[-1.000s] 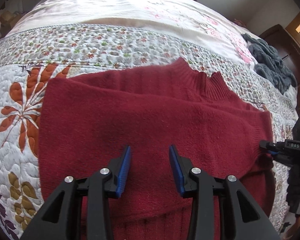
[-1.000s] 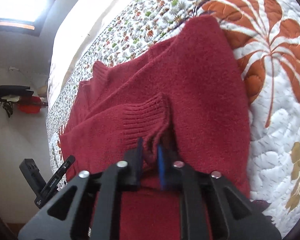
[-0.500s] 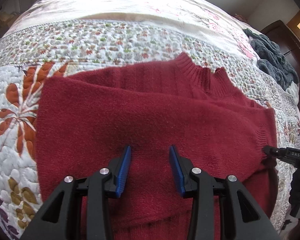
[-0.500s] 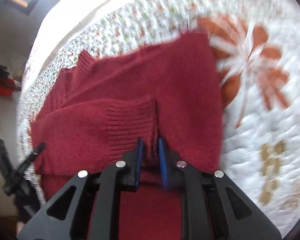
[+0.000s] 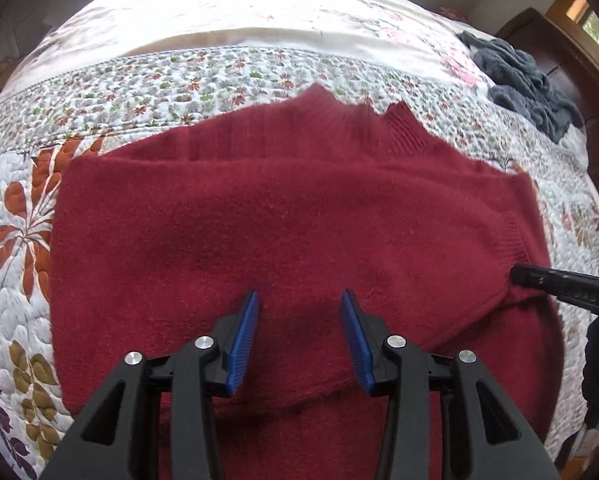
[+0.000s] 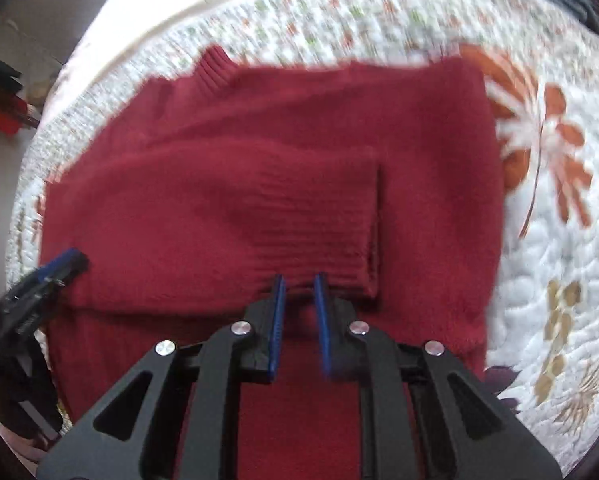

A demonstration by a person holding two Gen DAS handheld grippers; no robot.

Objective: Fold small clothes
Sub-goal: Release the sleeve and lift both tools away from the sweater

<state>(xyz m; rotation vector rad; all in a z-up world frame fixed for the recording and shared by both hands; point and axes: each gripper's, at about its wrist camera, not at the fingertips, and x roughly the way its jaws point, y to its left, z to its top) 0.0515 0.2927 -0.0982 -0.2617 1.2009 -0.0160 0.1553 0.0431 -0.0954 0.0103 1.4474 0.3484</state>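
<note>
A dark red knitted sweater (image 5: 299,208) lies flat on the quilted bed, collar toward the far side. One sleeve is folded across its body, and the ribbed cuff (image 6: 331,240) rests on the chest. My right gripper (image 6: 299,284) is shut on the cuff's lower edge, with red knit showing between its narrow-set blue pads. In the left wrist view it appears as a black bar (image 5: 517,274) touching the cuff (image 5: 507,236). My left gripper (image 5: 299,304) hovers open over the sweater's lower middle and holds nothing. It also shows at the left edge (image 6: 65,262) of the right wrist view.
The white floral quilt (image 5: 27,300) surrounds the sweater on all sides. A heap of grey clothing (image 5: 523,76) lies at the far right of the bed, beside dark wooden furniture (image 5: 559,52). A red object (image 6: 3,120) sits off the bed's left side.
My right gripper has swung round and lowered the cuff, so the sleeve now lies flat across the sweater's body. The left gripper stays open and has barely shifted.
</note>
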